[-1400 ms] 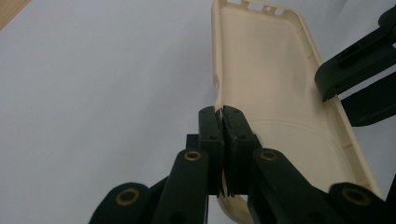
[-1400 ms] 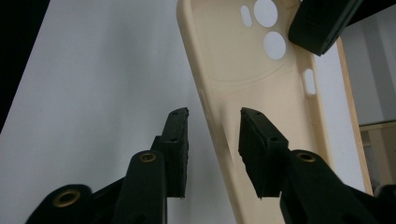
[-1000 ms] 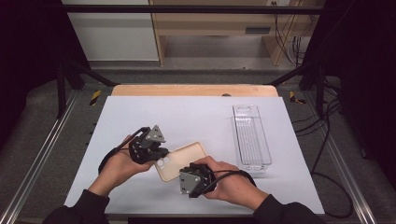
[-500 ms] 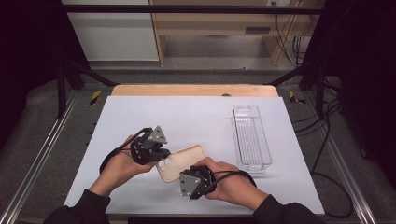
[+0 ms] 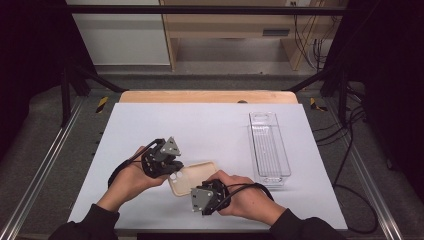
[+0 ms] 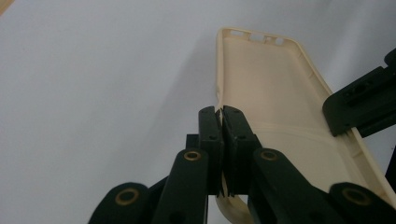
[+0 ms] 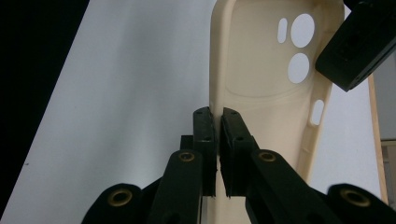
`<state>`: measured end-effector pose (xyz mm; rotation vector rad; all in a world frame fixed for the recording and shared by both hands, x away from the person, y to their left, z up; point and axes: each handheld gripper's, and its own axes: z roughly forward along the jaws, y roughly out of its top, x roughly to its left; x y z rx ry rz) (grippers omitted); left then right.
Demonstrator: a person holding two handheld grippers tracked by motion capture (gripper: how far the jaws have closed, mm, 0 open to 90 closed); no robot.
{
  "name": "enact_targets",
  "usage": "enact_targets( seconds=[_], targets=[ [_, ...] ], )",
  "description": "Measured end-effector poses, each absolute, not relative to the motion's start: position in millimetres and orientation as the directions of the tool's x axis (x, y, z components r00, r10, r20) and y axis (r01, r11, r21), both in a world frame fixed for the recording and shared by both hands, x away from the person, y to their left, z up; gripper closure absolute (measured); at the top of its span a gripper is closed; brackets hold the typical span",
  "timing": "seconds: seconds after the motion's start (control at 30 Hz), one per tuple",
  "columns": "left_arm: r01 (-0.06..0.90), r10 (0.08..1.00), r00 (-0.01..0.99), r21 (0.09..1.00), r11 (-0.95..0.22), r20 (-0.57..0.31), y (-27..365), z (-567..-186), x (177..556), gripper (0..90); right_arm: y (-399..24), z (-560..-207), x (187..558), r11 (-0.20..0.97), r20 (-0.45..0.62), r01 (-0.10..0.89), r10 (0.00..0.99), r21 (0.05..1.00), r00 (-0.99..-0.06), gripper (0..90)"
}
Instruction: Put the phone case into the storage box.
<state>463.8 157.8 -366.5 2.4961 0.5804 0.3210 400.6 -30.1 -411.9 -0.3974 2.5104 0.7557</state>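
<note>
Your left gripper (image 6: 220,112) is pinching one side wall of the cream phone case (image 6: 280,107), its jaws pressed together on the thin rim near the camera-hole end. Your right gripper (image 7: 217,114) has just been closing its jaws, and they are now clamping the case's other long edge, the rim caught between the pads. In the right gripper view the case's round camera cut-outs are sitting just up and to the right of the jaws, with the tip of the other gripper biting in at the upper right.

In the high view you are holding the case between both grippers, low over the near part of the white table (image 5: 210,125), your left gripper (image 5: 170,167) at its left end and your right gripper (image 5: 207,192) at its near edge. A clear plastic tray (image 5: 270,145) is lying well apart on the right side of the table.
</note>
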Motion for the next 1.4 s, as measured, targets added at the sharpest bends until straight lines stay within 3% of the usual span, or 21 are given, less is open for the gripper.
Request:
enact_targets(
  seconds=[0.13, 0.2, 0.4, 0.47, 0.6, 0.8, 0.97, 1.4],
  targets=[
    [0.331, 0.478, 0.872, 0.59, -0.737, 0.108, 158, -366, 463, 85.2, -31, -411, 401, 0.805, -0.527, -0.402, -0.133, 0.437, -0.839, 86.2],
    [0.334, 0.496, 0.86, 0.604, -0.724, 0.119, 159, -365, 462, 75.1, -31, -411, 402, 0.811, -0.527, -0.395, -0.129, 0.431, -0.84, 86.2],
    [0.296, 0.568, 0.809, 0.727, -0.619, 0.154, 177, -362, 458, 60.1, -36, -412, 407, 0.818, -0.529, -0.372, -0.099, 0.439, -0.843, 86.2],
    [0.274, 0.614, 0.774, 0.793, -0.544, 0.153, 189, -365, 454, 45.9, -39, -412, 412, 0.824, -0.532, -0.35, -0.07, 0.446, -0.844, 86.2],
    [0.257, 0.691, 0.706, 0.852, -0.456, 0.157, 205, -374, 444, 29.1, -43, -411, 420, 0.821, -0.536, -0.327, -0.031, 0.467, -0.844, 86.2],
    [0.261, 0.784, 0.61, 0.905, -0.336, 0.115, 222, -394, 434, 13.2, -46, -411, 430, 0.822, -0.533, -0.296, 0.01, 0.486, -0.846, 86.1],
    [0.279, 0.822, 0.565, 0.922, -0.269, 0.069, 231, -406, 435, 8.3, -51, -408, 435, 0.818, -0.534, -0.274, 0.047, 0.505, -0.844, 86.1],
    [0.243, 0.867, 0.496, 0.954, -0.177, 0.035, 242, -430, 428, 6.7, -80, -393, 473, 0.68, -0.436, -0.069, 0.386, 0.73, -0.813, 86.1]
  ],
)
